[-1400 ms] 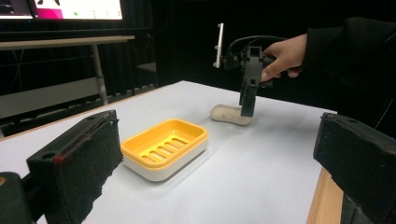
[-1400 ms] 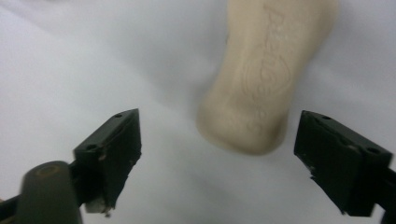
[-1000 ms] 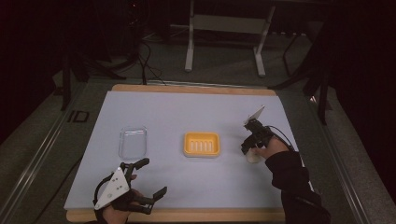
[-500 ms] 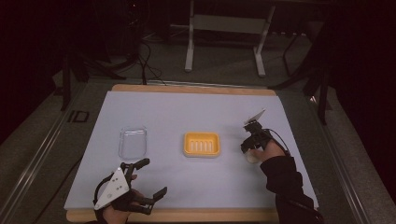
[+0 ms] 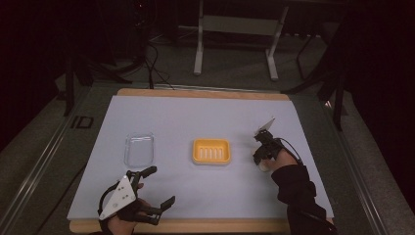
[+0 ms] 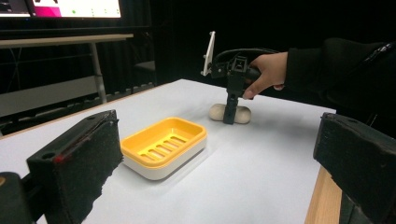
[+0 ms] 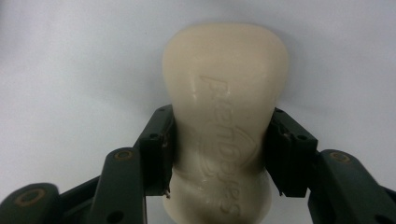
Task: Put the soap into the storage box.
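A cream soap bar [image 7: 224,84] lies flat on the white table, right of a yellow soap dish [image 5: 211,151]. My right gripper [image 7: 219,126] points down on the bar and its jaws have just been closing; both pads now press the bar's sides. From the left gripper view, the right gripper [image 6: 229,116] stands upright on the soap bar [image 6: 243,115], behind the soap dish [image 6: 163,142]. In the high view the right gripper [image 5: 259,156] is over the soap bar [image 5: 265,167]. My left gripper [image 5: 161,185] rests open at the front left, holding nothing.
A clear plastic tray [image 5: 139,149] lies left of the dish. The white sheet [image 5: 195,117] covers a wooden table whose front edge [image 5: 195,226] runs just below my left hand. Metal stand legs rise beyond the far edge.
The right hand has shifted slightly over the soap bar. The left gripper has kept still.
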Demonstrator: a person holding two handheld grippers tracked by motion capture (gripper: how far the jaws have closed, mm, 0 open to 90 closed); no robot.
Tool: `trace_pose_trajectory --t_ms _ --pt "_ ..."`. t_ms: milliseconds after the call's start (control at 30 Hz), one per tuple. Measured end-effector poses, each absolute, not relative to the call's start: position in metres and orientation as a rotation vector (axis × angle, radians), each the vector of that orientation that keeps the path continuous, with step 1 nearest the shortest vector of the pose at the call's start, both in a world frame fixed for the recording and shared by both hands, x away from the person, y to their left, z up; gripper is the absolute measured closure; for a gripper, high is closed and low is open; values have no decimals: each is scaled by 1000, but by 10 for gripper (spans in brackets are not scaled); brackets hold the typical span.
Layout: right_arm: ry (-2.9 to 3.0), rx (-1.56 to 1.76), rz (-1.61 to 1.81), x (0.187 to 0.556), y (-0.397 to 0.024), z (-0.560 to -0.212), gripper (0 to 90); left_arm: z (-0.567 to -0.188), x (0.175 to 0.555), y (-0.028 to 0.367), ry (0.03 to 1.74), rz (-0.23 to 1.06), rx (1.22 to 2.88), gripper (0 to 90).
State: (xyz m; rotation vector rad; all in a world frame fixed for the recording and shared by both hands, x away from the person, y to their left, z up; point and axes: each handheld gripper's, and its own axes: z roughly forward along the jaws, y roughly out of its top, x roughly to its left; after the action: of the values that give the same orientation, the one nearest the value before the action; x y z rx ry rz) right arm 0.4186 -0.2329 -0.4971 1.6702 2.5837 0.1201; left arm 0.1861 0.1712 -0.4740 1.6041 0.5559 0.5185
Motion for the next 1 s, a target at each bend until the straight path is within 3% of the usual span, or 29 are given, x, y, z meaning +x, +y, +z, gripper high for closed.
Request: trace_pose_trajectory --t_ms 367,1000 --pt "2641 1575 117 422 -235 -494 500 -474 186 171 560 516 1603 12" --pt "2797 1081 257 419 -243 -457 500 -475 187 170 555 506 1611 12"
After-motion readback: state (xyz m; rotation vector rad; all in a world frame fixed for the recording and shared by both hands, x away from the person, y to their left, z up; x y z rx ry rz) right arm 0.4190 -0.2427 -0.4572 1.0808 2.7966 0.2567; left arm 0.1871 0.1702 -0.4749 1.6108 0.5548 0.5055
